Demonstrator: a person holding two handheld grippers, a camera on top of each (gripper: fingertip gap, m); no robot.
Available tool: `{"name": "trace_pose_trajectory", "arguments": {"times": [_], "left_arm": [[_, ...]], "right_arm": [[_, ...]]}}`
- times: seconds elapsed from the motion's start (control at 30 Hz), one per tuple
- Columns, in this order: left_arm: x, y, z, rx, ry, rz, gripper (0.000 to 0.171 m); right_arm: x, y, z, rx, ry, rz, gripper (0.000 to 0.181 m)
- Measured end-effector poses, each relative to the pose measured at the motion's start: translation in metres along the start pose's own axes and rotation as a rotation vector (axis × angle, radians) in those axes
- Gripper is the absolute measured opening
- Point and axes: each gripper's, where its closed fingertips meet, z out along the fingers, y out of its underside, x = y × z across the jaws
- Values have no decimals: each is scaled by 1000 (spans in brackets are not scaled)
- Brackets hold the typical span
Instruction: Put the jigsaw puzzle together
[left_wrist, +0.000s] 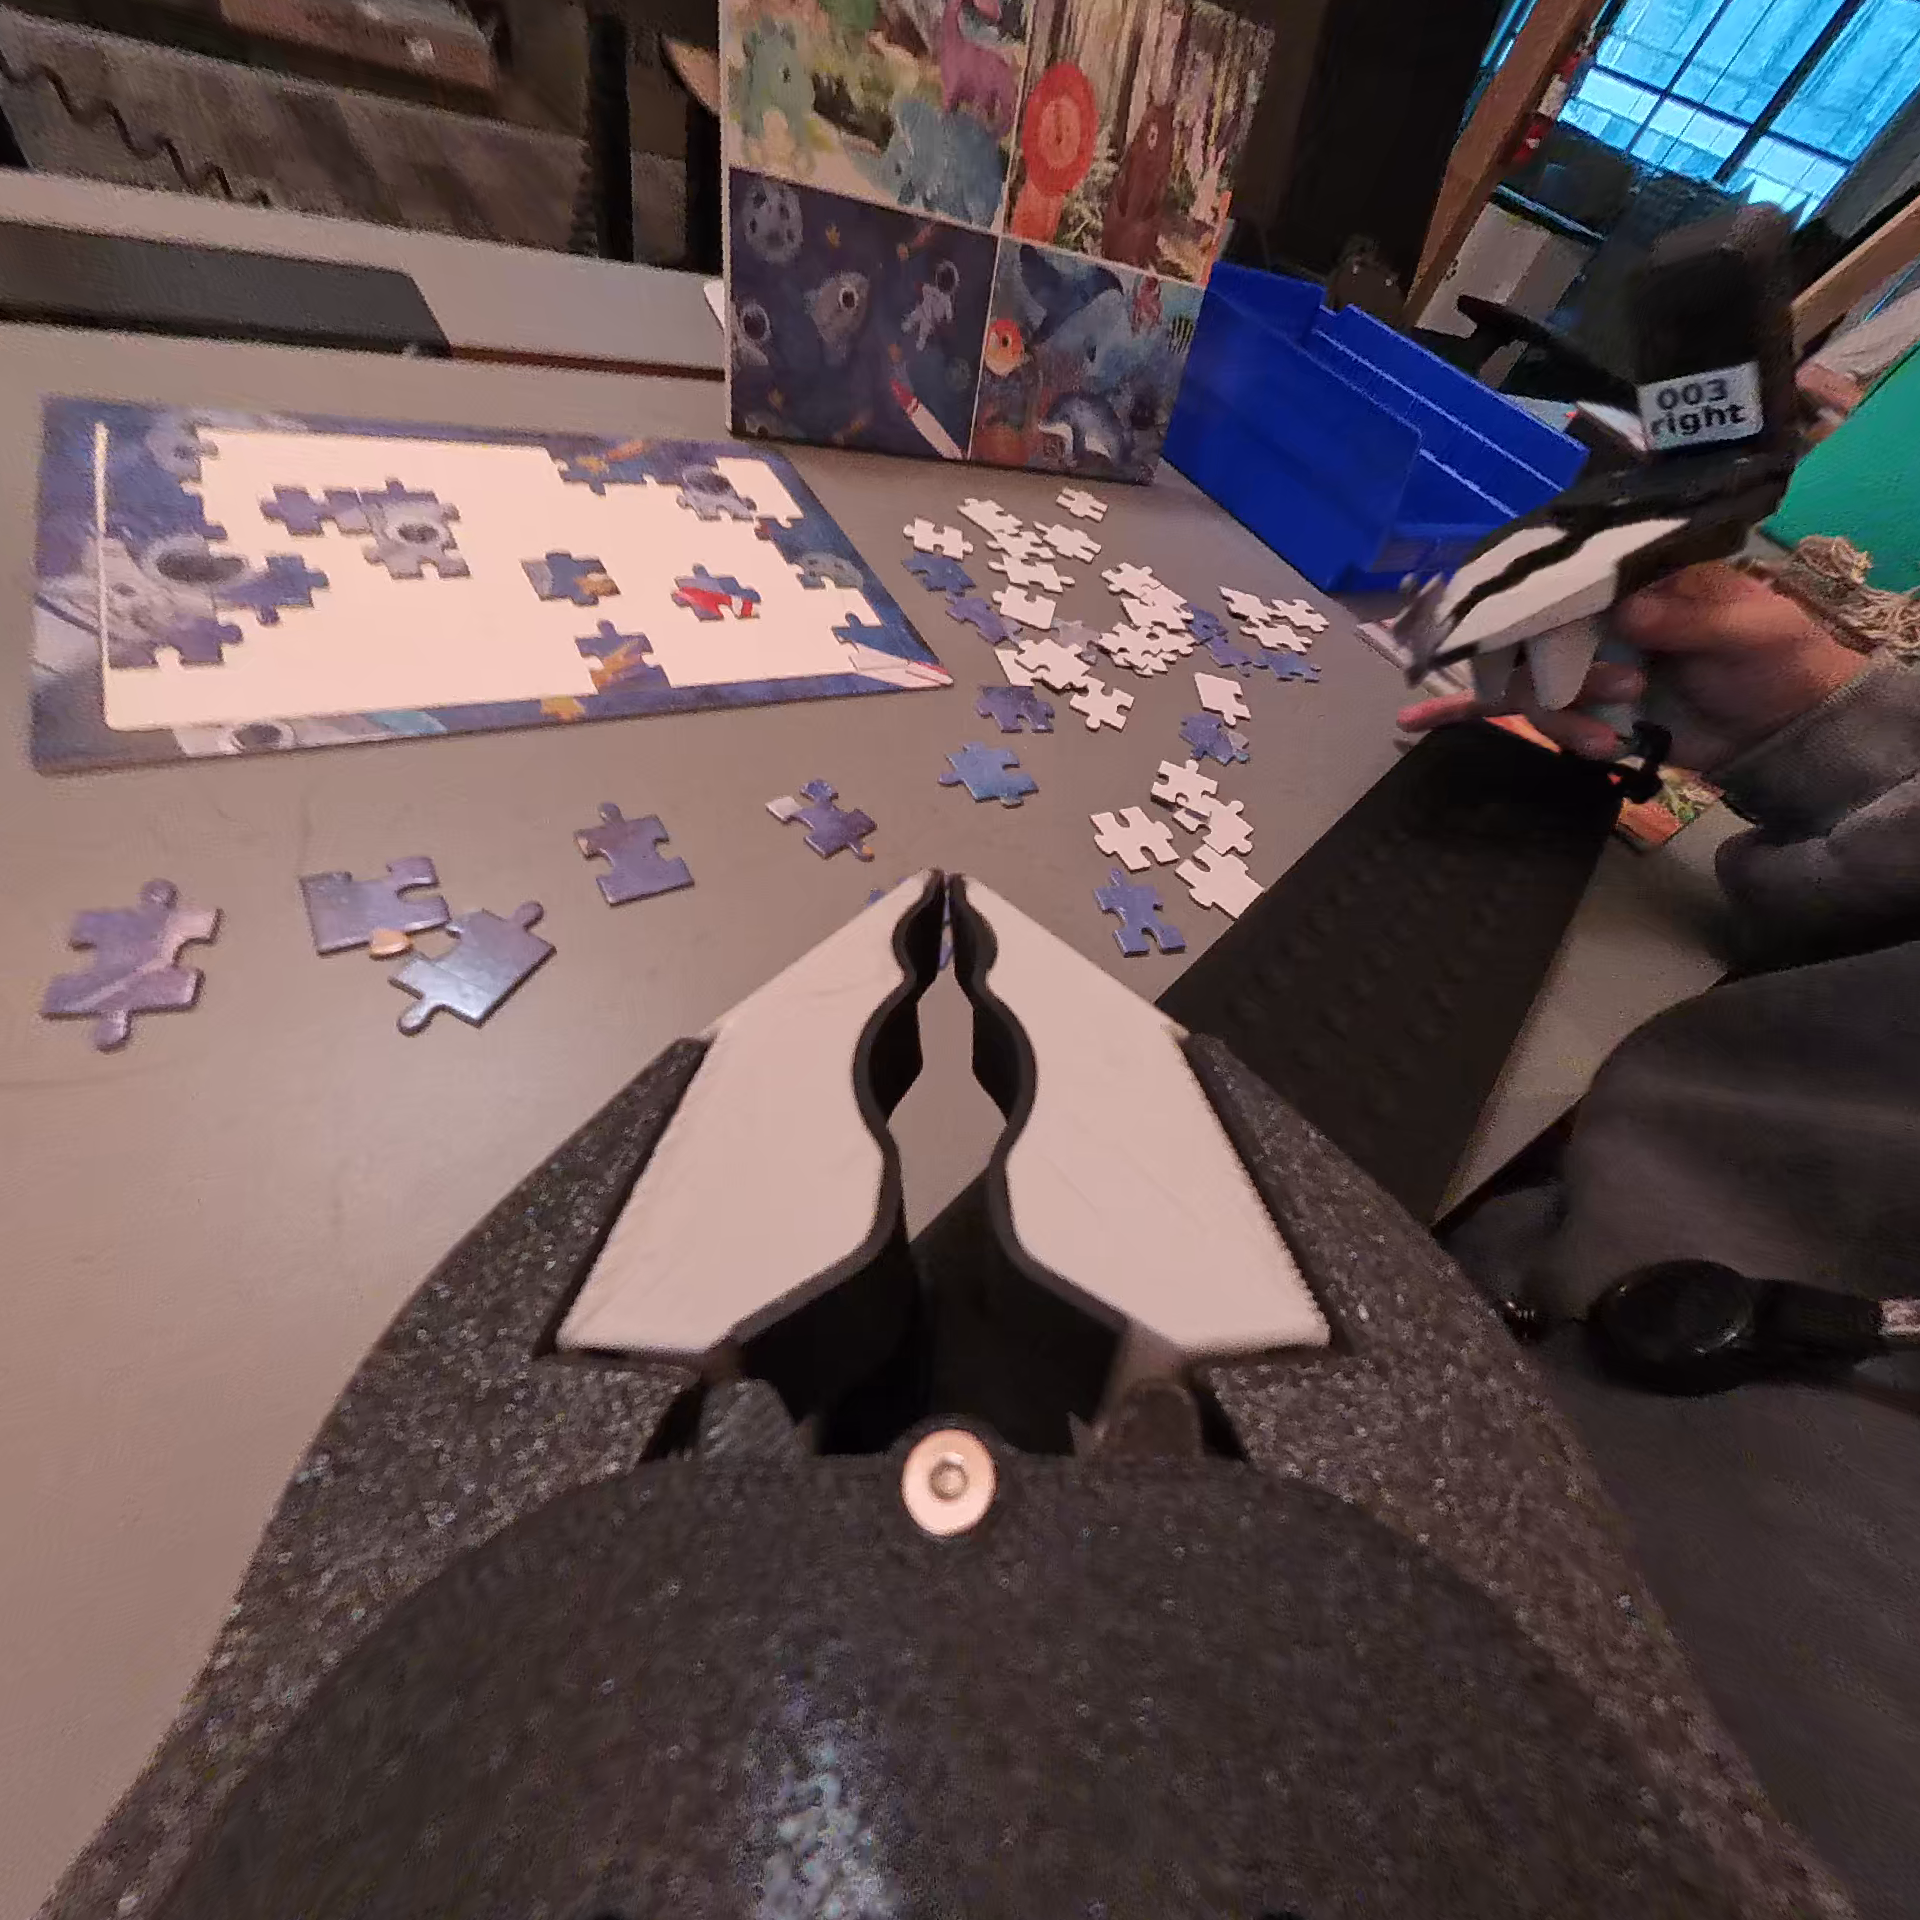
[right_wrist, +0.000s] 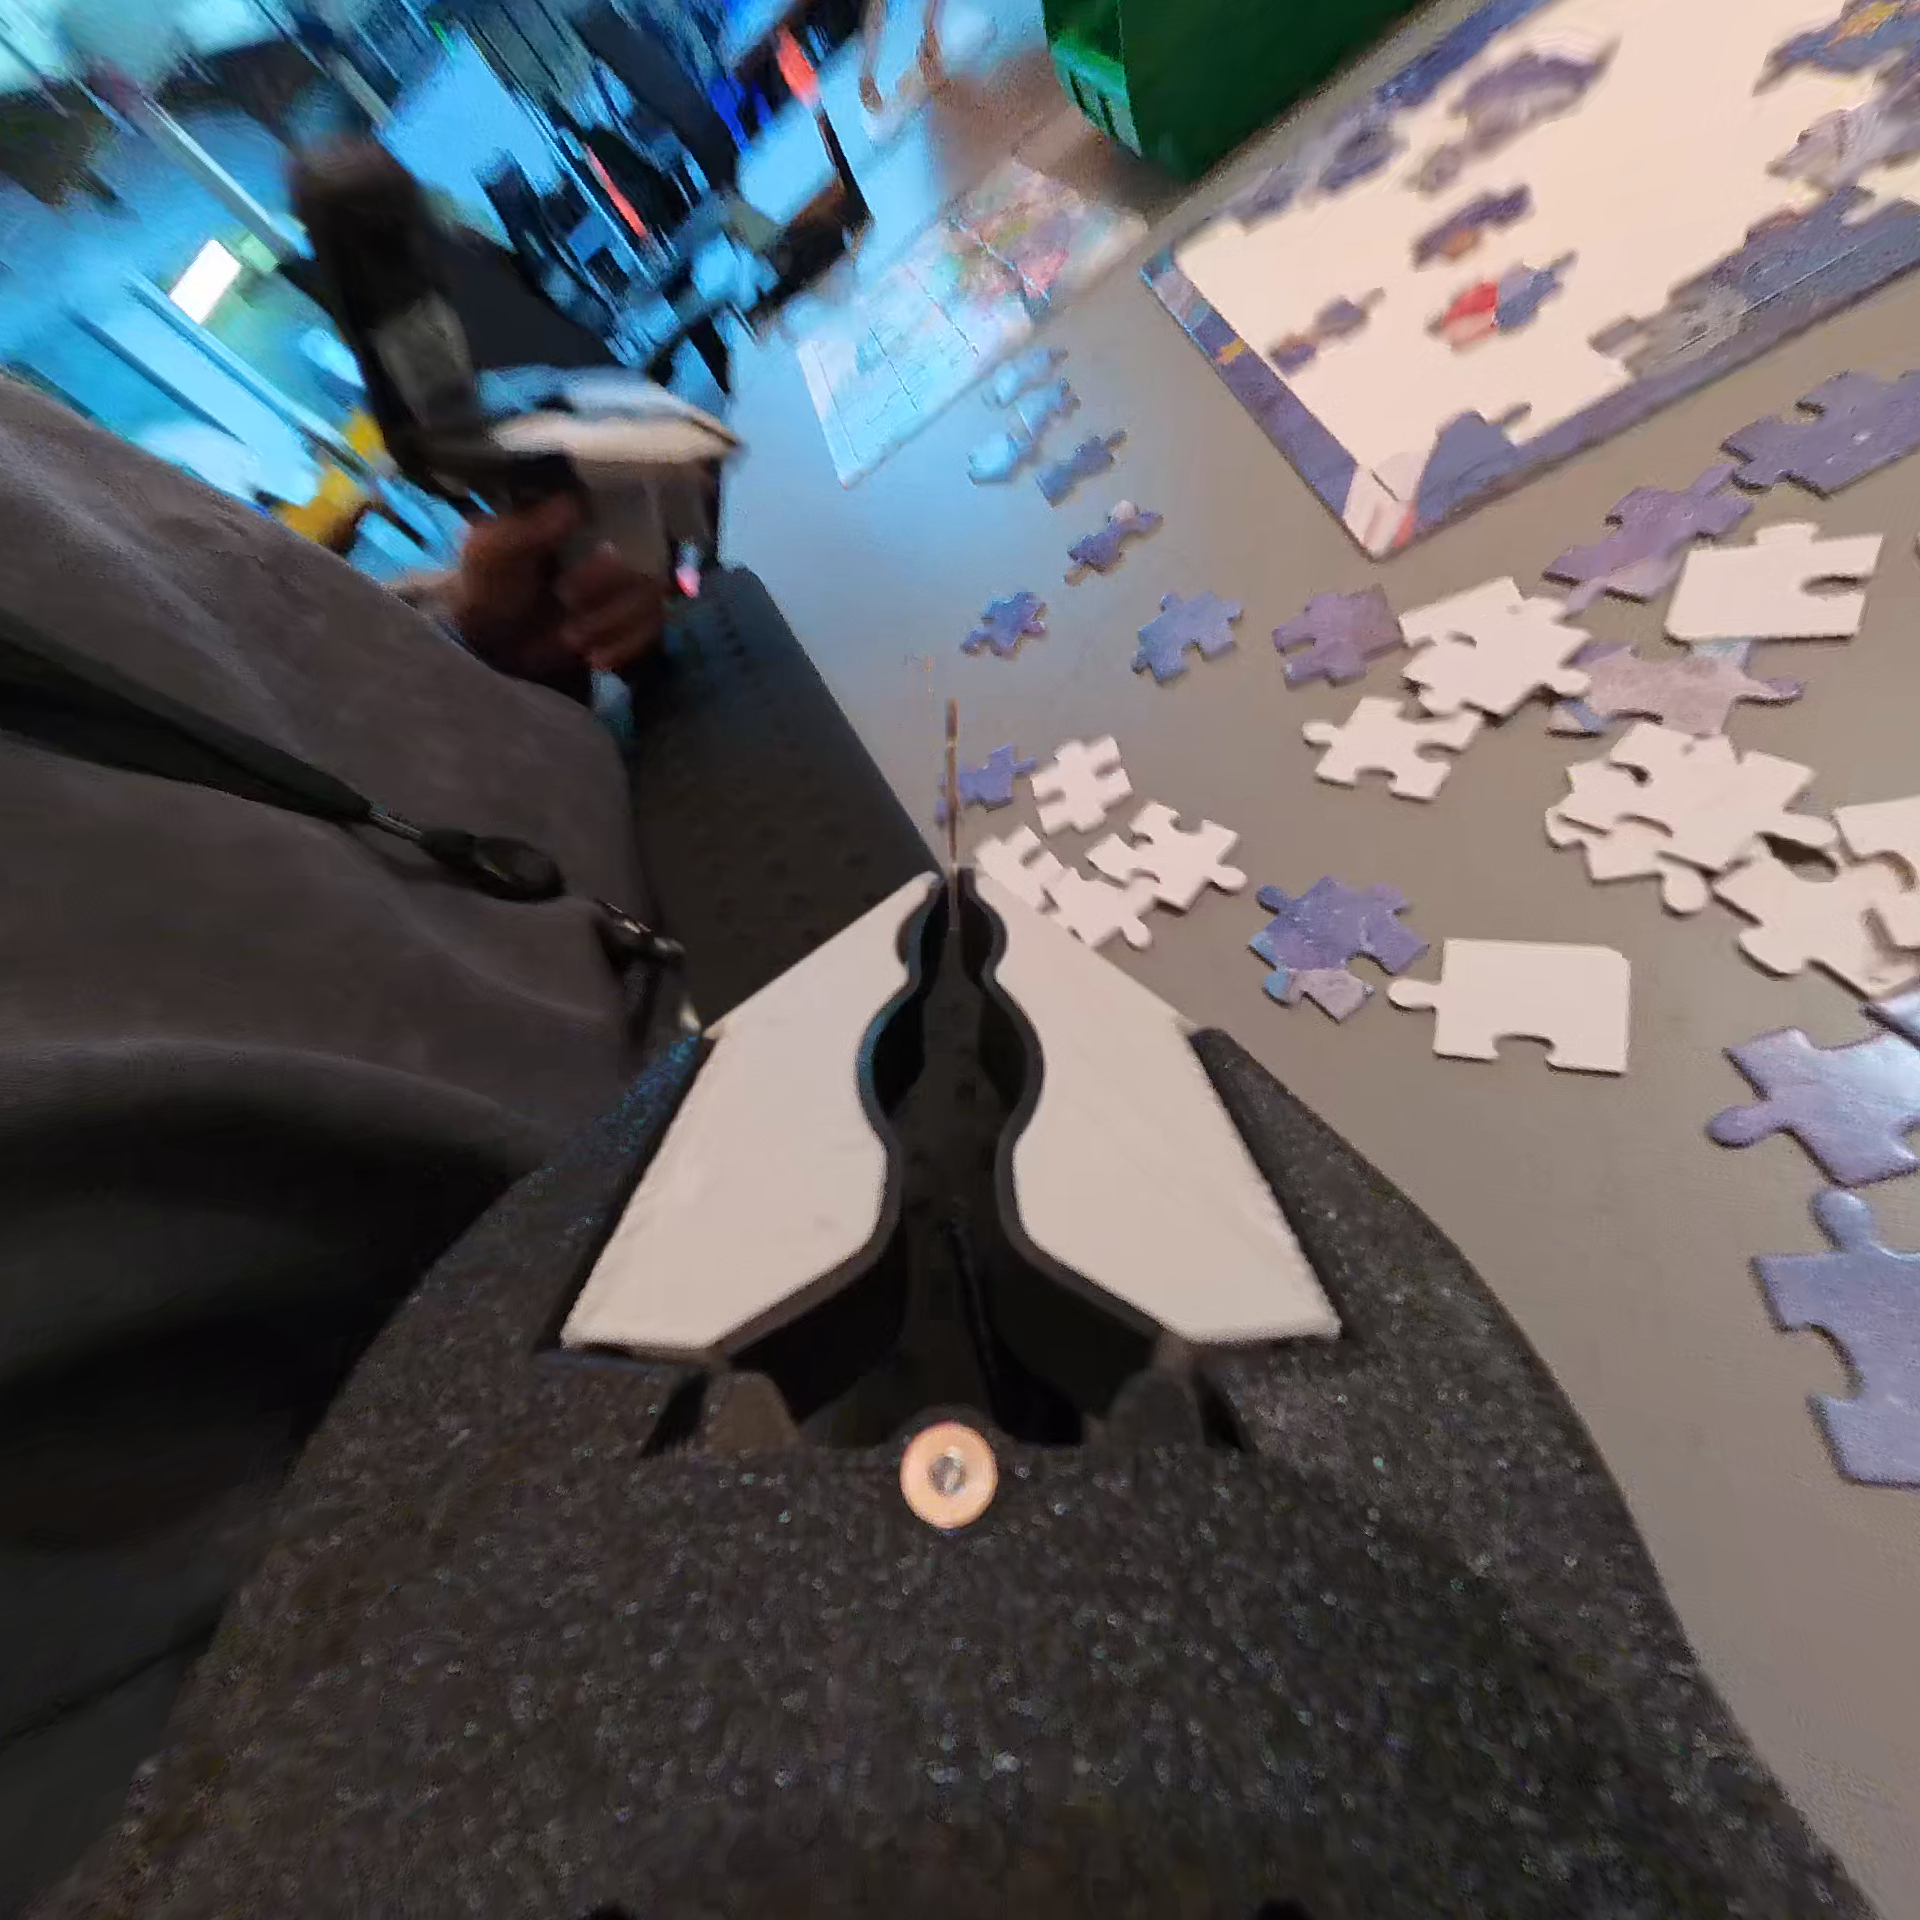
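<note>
Left gripper (left_wrist: 945, 881): fingertips pressed together, with a thin blue sliver of a puzzle piece (left_wrist: 944, 920) showing in the gap just behind the tips, so it appears clamped on a piece seen edge-on; most of that piece is hidden by the fingers. Right gripper (right_wrist: 953, 881): tips likewise closed, pinching a thin piece (right_wrist: 951, 790) that stands edge-on and sticks out beyond the tips; its printed face cannot be read. The puzzle tray (left_wrist: 73, 665) lies on the grey table (left_wrist: 312, 1195) at far left, border partly filled, a few blue pieces placed on its white middle. Loose pieces (left_wrist: 1132, 634), some blue side up and some white, are scattered right of the tray and along the near edge. A picture box (left_wrist: 966, 239) stands behind them, with blue bins (left_wrist: 1351, 447) on its right. The right wrist view is motion-blurred; its far background is unreadable, and the tray is cut off at the upper right.
</note>
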Motion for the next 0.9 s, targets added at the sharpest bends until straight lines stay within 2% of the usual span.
{"name": "trace_pose_trajectory", "arguments": {"times": [0.07, 0.13, 0.23, 0.3, 0.37, 0.47, 0.57, 0.7, 0.8, 0.9], "left_arm": [[10, 1, -4, -3, 9, 25, 1], [28, 13, -10, -48, 62, 34, 1], [35, 27, -31, -69, 44, 77, 1], [16, 26, -50, -39, -62, 96, 1], [-9, 23, -70, -7, -194, 74, 0], [-27, 33, -87, -22, -290, 18, 1], [-18, 37, -83, -19, -210, -76, 1], [-29, 32, -80, 12, -201, -133, 0], [-29, 19, -81, 39, -203, -86, 0], [-28, 7, -73, 46, -179, -35, 0]], "right_arm": [[13, 19, 5, -133, 56, -15, 2], [20, 32, -3, -225, 98, 22, 2], [13, 15, -44, -122, 143, 67, 2], [12, 2, -77, 41, 142, 134, 1], [6, 4, -90, 142, 89, 201, 1], [-8, 21, -81, 162, 22, 228, 1], [-13, 23, -68, 187, -12, 243, 1], [-27, 13, -64, 221, -29, 240, 1], [-49, 7, -77, 269, 8, 243, 1], [-77, 27, -76, 232, 60, 242, 1]]}}
